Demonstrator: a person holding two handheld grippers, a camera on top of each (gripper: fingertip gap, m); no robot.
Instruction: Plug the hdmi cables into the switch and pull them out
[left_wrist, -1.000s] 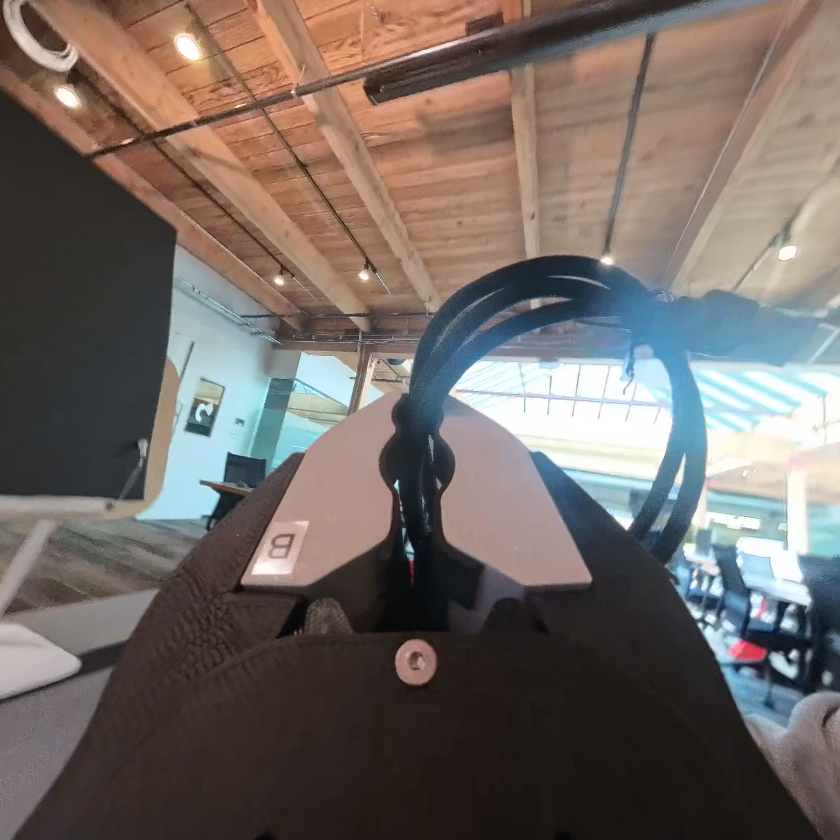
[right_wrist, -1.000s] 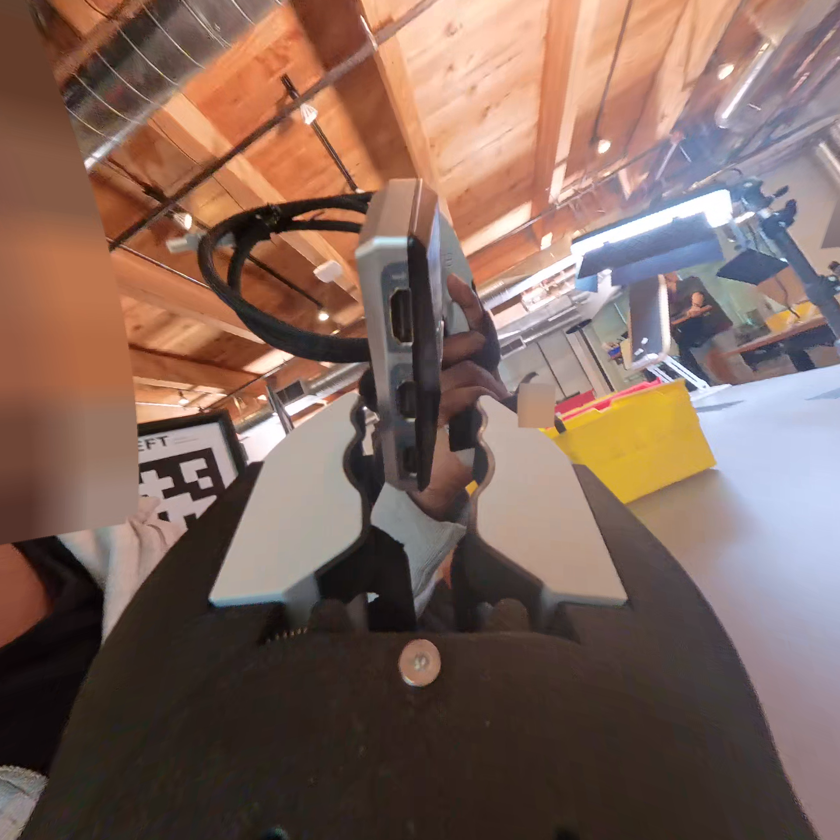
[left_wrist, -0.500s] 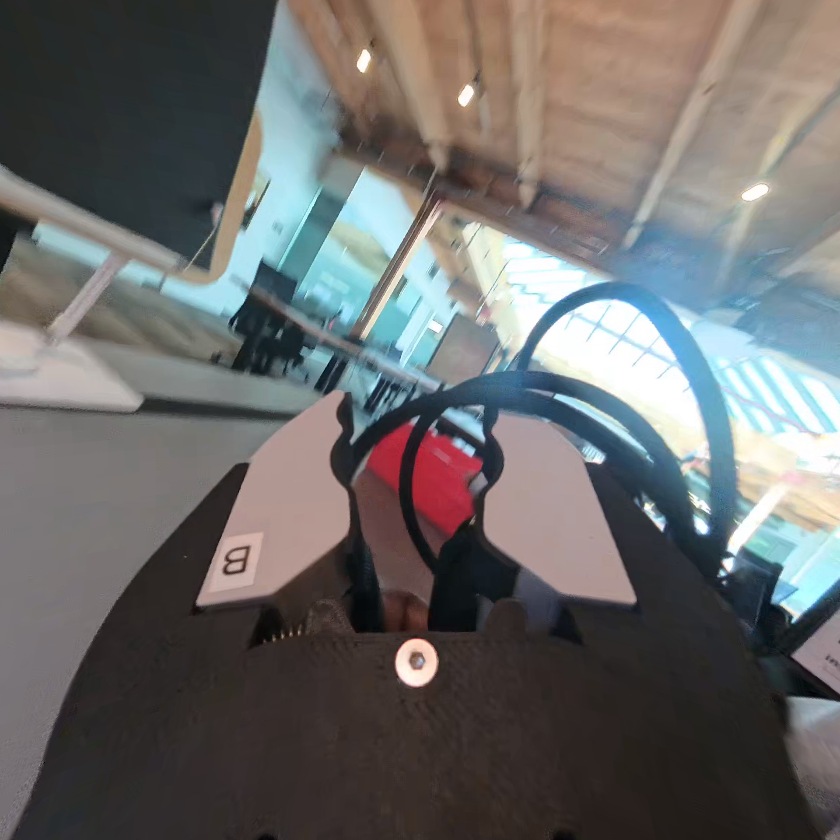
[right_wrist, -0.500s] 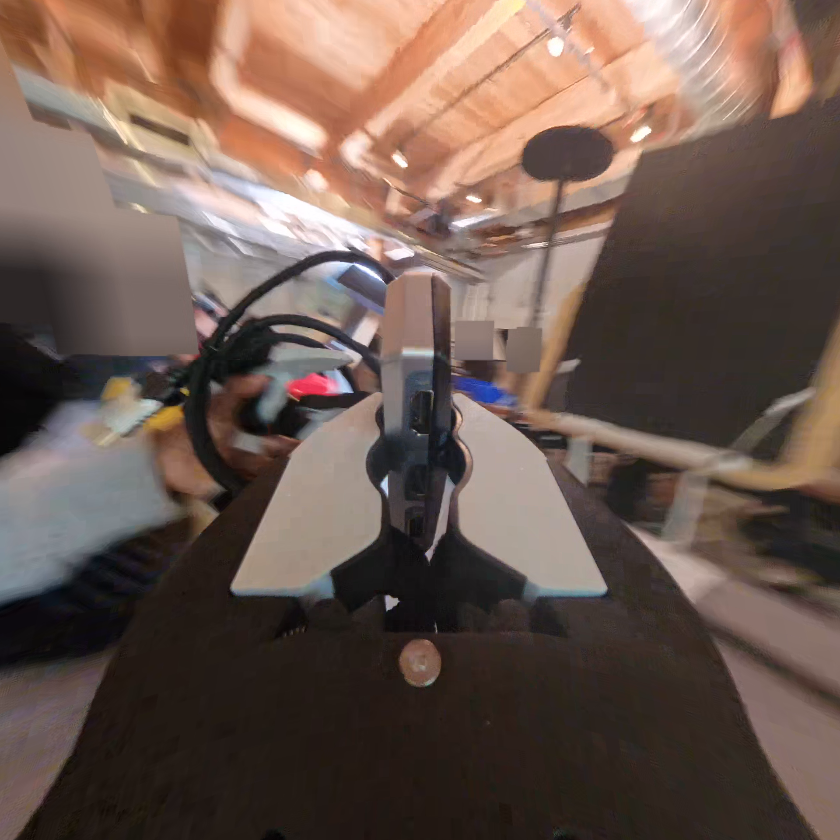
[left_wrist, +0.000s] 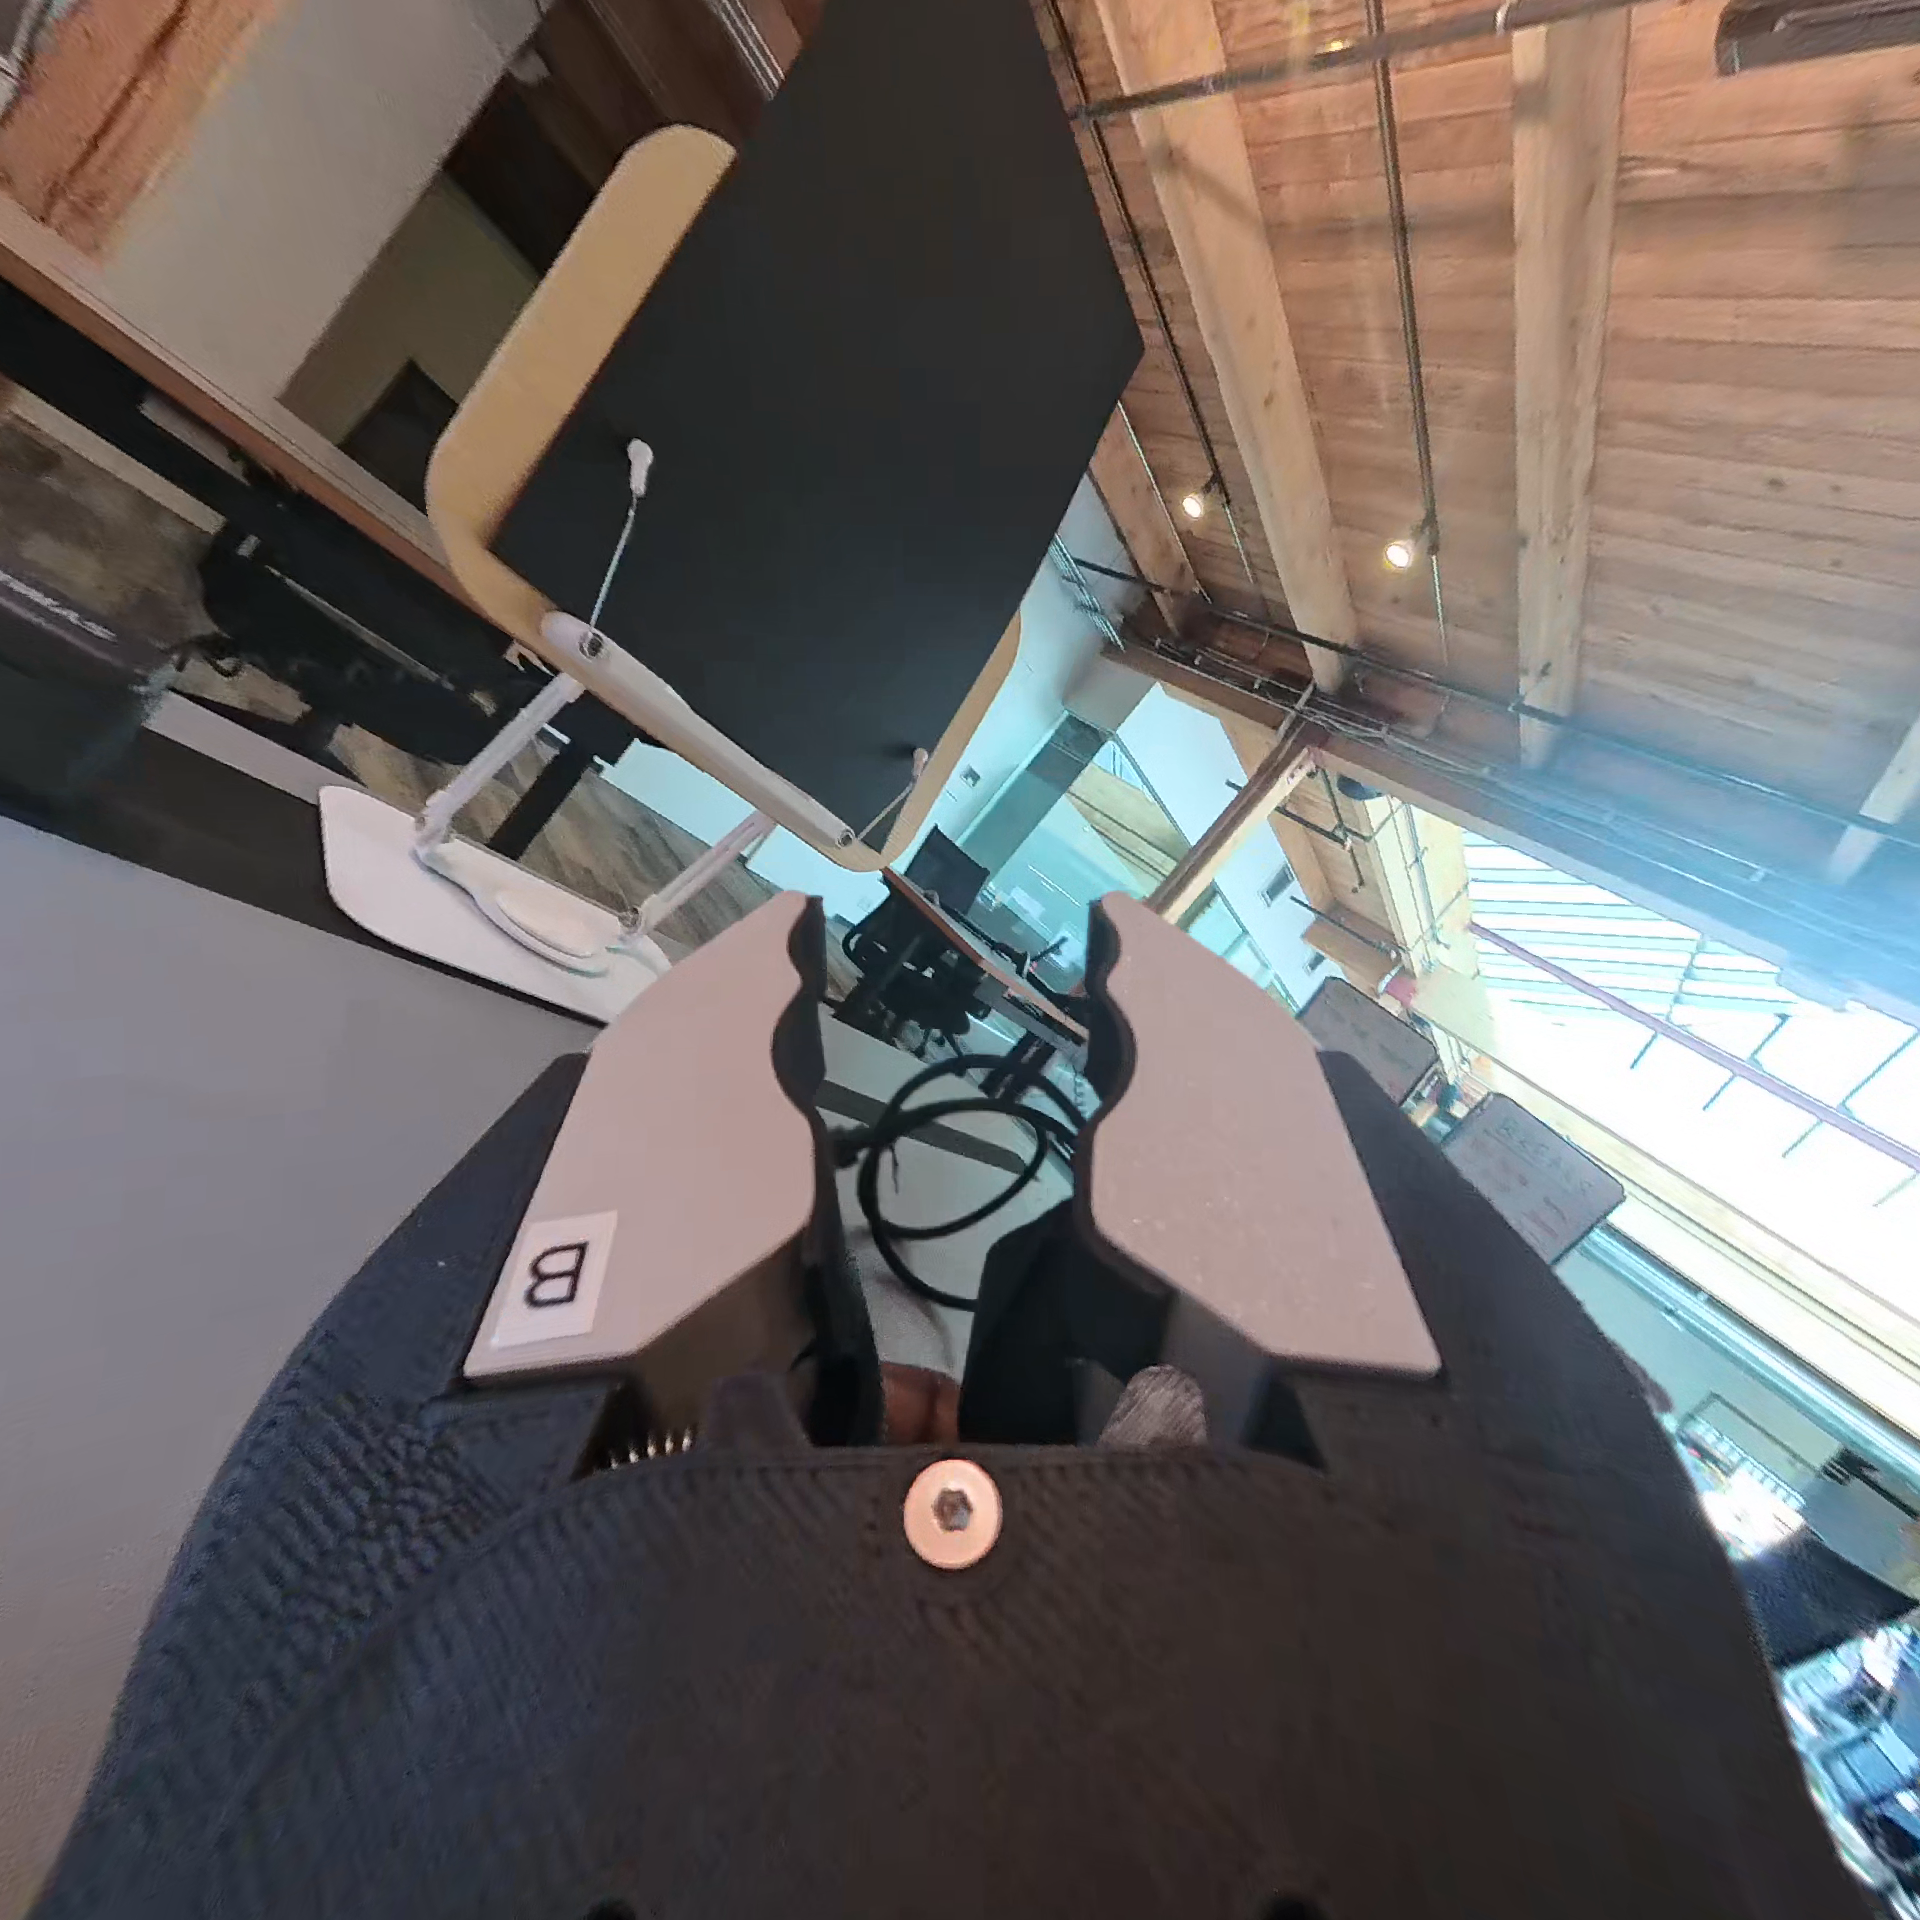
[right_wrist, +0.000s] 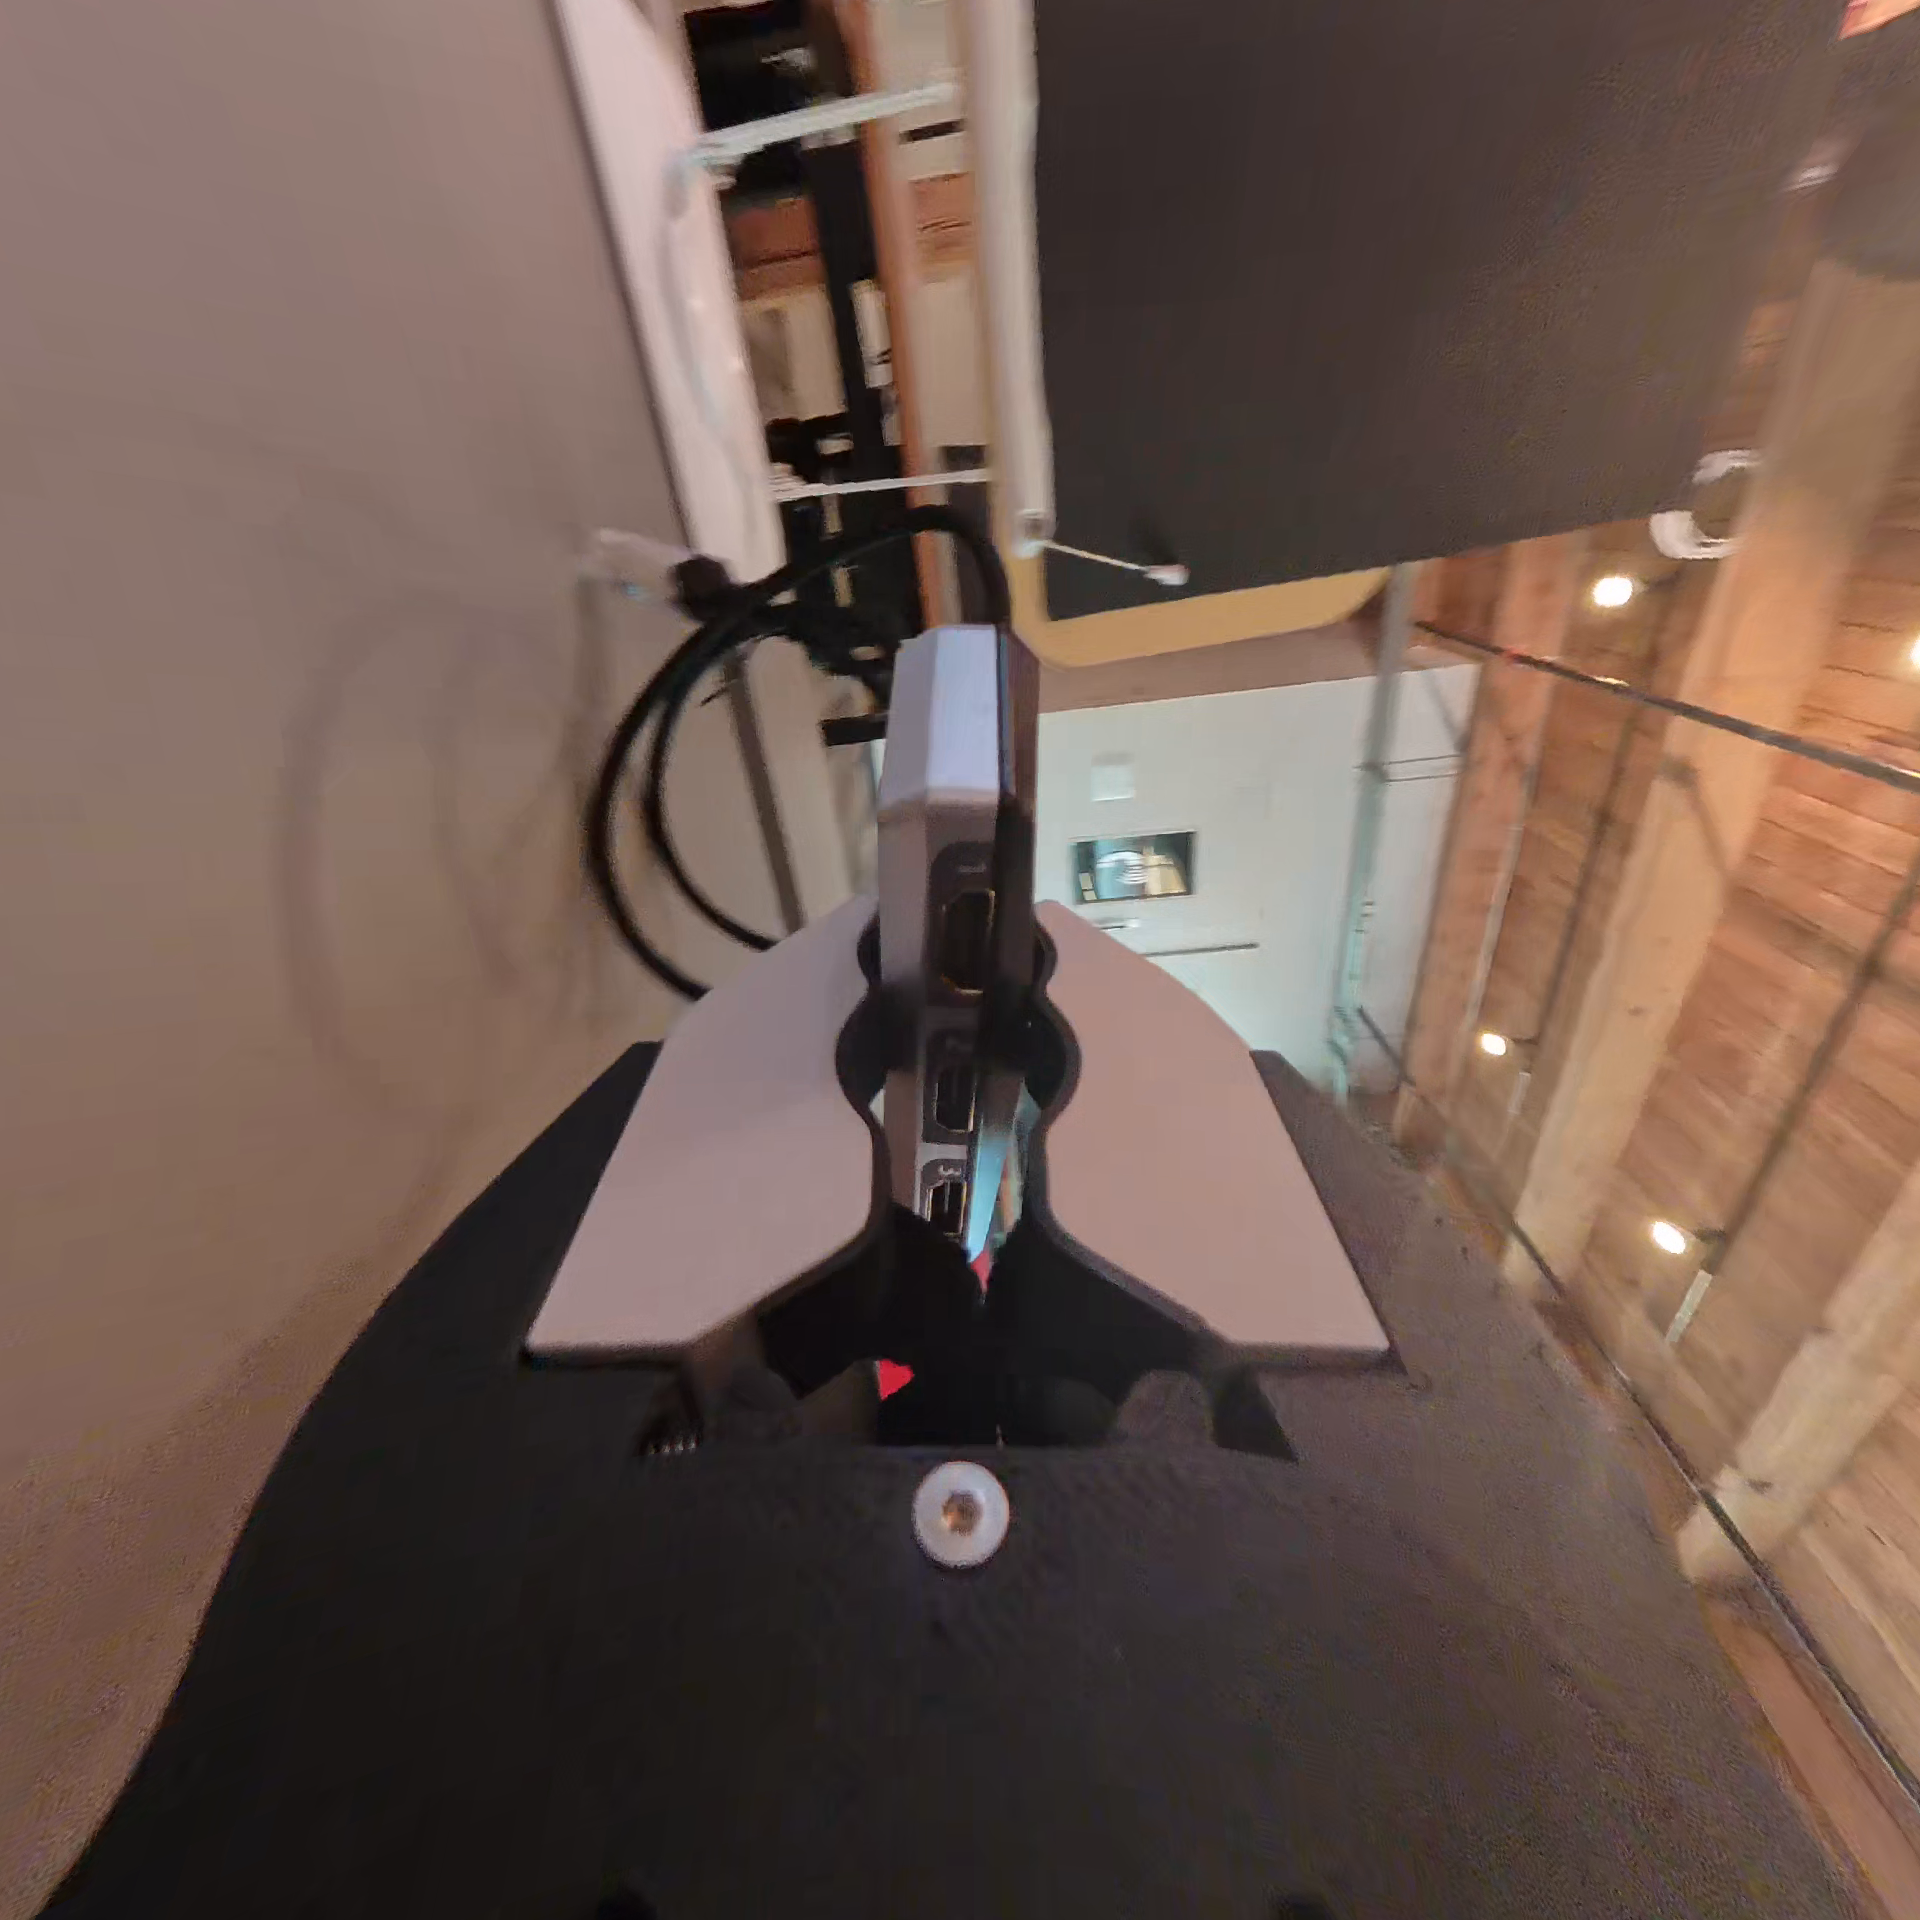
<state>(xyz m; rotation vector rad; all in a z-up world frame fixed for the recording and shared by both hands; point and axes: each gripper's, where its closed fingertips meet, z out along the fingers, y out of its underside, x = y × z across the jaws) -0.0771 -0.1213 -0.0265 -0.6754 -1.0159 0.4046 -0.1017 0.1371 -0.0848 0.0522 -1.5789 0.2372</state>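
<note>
My right gripper (right_wrist: 956, 935) is shut on the grey HDMI switch (right_wrist: 951, 769), held on edge with its row of empty ports facing the camera. A coiled black HDMI cable (right_wrist: 665, 790) lies on the grey table beyond it, to the left. In the left wrist view my left gripper (left_wrist: 951, 945) is open and empty, its jaws well apart. The coiled black cable (left_wrist: 935, 1184) lies on the table seen through the gap between the fingers, apart from them.
A black panel on a white stand (left_wrist: 810, 416) stands at the table's far side and also shows in the right wrist view (right_wrist: 1403, 260). The grey table (left_wrist: 208, 1143) spreads to the left. Both views are strongly tilted; wooden ceiling beams fill the right.
My left gripper has opened and let go of the coiled cable, which now lies on the table. Both grippers have swung round; the right still holds the switch.
</note>
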